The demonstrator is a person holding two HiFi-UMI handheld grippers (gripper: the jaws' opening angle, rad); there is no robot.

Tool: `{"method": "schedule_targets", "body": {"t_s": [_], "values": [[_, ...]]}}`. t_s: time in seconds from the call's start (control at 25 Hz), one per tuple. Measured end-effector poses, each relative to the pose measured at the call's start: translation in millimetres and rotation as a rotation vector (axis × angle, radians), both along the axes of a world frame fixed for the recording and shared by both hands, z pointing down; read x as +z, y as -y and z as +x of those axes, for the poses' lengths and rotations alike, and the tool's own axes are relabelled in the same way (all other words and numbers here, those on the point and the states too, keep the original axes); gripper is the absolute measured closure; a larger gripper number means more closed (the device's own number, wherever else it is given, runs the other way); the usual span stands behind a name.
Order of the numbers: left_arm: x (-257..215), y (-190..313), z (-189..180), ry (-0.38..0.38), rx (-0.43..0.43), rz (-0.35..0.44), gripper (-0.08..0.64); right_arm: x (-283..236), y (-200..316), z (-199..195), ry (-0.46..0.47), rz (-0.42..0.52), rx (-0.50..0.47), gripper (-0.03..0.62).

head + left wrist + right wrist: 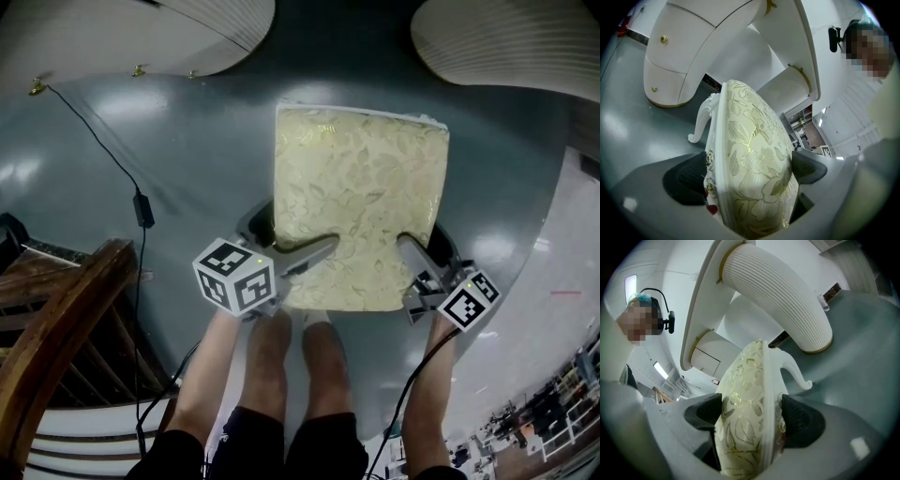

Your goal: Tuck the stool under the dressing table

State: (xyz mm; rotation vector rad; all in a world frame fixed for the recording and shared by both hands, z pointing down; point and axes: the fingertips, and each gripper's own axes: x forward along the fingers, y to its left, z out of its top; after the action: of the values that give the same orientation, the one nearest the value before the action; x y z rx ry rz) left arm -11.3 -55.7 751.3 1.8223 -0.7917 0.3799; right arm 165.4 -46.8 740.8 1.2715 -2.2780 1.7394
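Nearest me, my left gripper point(312, 255) and right gripper point(419, 255) are each clamped on the near edge of the stool point(361, 178), one toward each near corner, pinching the cushioned seat. The stool lies straight ahead, just beyond both grippers. Farther off, the dressing table point(202, 33) shows two ribbed white pedestals, far left and far right. The gap between them lies directly beyond the stool, so I judge a straight push away.
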Motion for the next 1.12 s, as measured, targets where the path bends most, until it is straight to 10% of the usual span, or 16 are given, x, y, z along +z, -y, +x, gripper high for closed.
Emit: {"method": "schedule_targets", "body": {"t_s": [1.12], "values": [[-5.7, -0.4, -5.2, 0.060, 0.015, -0.056, 0.031, -7.0, 0.8, -3.4, -0.102, -0.028, -0.035, 0.212]]}}
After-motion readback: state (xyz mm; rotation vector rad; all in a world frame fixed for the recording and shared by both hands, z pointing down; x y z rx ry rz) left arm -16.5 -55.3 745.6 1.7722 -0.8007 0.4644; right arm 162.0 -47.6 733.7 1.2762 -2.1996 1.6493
